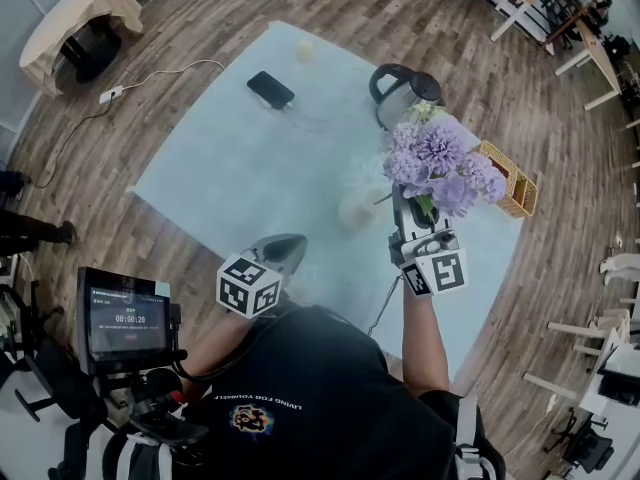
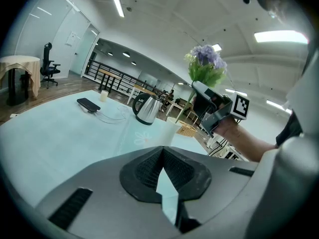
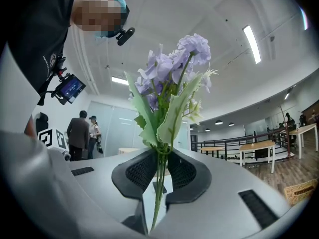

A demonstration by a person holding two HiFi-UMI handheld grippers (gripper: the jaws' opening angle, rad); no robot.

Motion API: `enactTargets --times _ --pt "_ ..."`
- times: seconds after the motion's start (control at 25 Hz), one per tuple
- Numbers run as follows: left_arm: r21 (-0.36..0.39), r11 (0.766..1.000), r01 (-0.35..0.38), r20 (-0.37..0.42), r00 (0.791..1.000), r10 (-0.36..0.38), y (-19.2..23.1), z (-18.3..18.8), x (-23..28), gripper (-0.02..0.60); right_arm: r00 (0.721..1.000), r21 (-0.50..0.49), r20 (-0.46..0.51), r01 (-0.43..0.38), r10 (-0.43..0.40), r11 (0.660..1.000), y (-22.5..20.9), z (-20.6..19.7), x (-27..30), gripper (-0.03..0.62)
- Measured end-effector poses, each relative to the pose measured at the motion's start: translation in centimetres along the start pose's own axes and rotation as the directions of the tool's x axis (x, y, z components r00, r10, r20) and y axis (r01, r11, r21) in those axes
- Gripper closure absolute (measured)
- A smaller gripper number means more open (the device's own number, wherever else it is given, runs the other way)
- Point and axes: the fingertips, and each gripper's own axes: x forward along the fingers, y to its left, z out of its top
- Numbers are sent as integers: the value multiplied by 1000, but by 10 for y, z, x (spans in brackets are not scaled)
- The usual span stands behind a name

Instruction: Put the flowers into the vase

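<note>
A bunch of purple flowers point(image 1: 440, 163) with green leaves stands upright in my right gripper point(image 1: 418, 213), which is shut on the thin green stems point(image 3: 160, 183). The blooms point(image 3: 169, 78) rise above the jaws in the right gripper view. A small cream vase point(image 1: 360, 208) stands on the pale blue tablecloth point(image 1: 230, 188), just left of the held flowers and lower than the blooms. My left gripper point(image 1: 296, 241) rests near the table's front edge with its pads together and nothing between them. From the left gripper view, the vase point(image 2: 169, 130) sits ahead and the flowers point(image 2: 204, 66) are above it to the right.
A steel kettle point(image 1: 405, 93) stands behind the flowers, with a wicker basket point(image 1: 510, 178) at the right table edge. A black phone point(image 1: 270, 89) with a cable and a small cup point(image 1: 305, 50) lie at the far side. Two people point(image 3: 82, 133) stand in the background.
</note>
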Motion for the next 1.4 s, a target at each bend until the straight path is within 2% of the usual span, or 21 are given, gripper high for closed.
enactTargets --times 0.32,1.4 --pt "-6 1000 -10 3 1000 10 3 1 -2 574 999 13 -38 7 -6 1000 5 -21 0 530" --pt "-20 1000 -14 10 1000 14 5 1 -4 574 999 17 -51 12 -11 1000 7 -32 1 530"
